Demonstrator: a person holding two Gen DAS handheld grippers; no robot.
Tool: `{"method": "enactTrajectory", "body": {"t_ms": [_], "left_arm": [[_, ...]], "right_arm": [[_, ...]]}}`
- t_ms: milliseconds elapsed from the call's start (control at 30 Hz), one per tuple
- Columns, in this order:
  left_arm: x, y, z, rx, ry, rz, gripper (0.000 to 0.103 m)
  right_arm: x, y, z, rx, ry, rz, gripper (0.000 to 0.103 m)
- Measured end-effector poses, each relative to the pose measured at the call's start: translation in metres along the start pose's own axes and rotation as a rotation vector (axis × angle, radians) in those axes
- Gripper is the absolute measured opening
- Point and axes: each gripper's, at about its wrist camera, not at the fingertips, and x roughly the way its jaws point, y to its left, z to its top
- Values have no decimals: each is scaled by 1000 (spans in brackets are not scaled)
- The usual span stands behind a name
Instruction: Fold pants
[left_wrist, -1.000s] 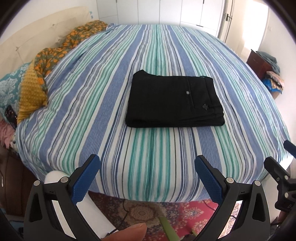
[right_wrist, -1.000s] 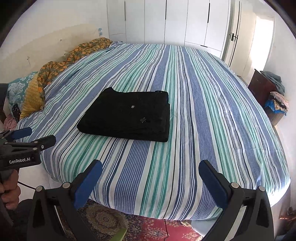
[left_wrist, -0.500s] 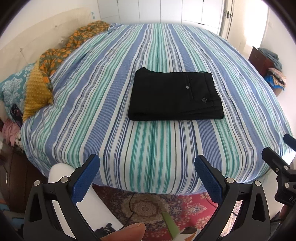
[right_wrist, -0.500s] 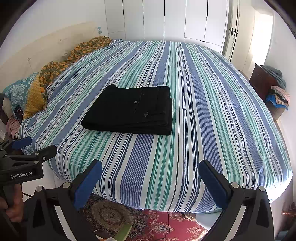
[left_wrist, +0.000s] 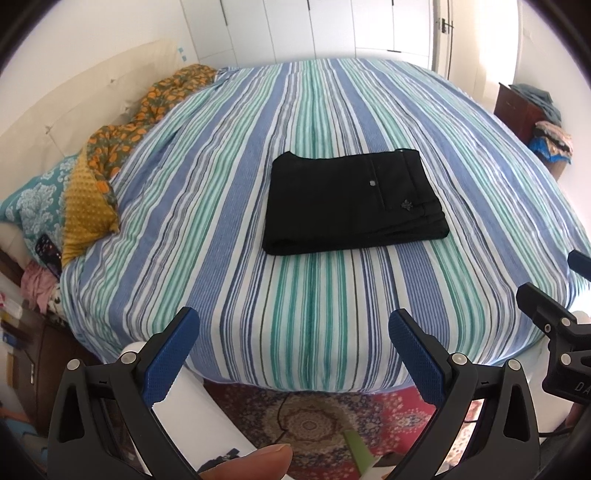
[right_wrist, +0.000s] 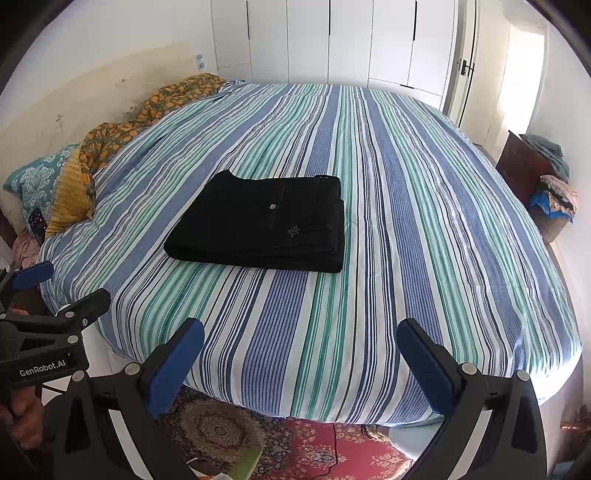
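The black pants (left_wrist: 352, 201) lie folded in a flat rectangle on the striped bedspread (left_wrist: 295, 295), also seen in the right wrist view (right_wrist: 264, 225) on the bedspread (right_wrist: 424, 240). My left gripper (left_wrist: 293, 334) is open and empty, held back from the bed's near edge, well short of the pants. My right gripper (right_wrist: 299, 343) is open and empty, also off the near edge. The right gripper shows at the right edge of the left wrist view (left_wrist: 554, 317); the left gripper shows at the left edge of the right wrist view (right_wrist: 48, 291).
Orange and yellow patterned bedding (left_wrist: 110, 147) and a teal pillow (left_wrist: 33, 199) lie along the bed's left side by the headboard. A dark cabinet with piled clothes (right_wrist: 543, 181) stands at the right. A red patterned rug (right_wrist: 295, 443) lies below the bed edge. White wardrobes (right_wrist: 351, 40) line the far wall.
Both grippers have drawn back and risen from the bed, so more of the bed edge and rug shows. The folded pants have not moved. Both stay open.
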Motion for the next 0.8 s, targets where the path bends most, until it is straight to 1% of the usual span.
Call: {"method": "enactTrajectory", "body": {"t_ms": [800], "left_arm": [[-2,-4,-3,21,-4,4,102]], "right_arm": [[4,4,0,-13,10,-11,103]]}}
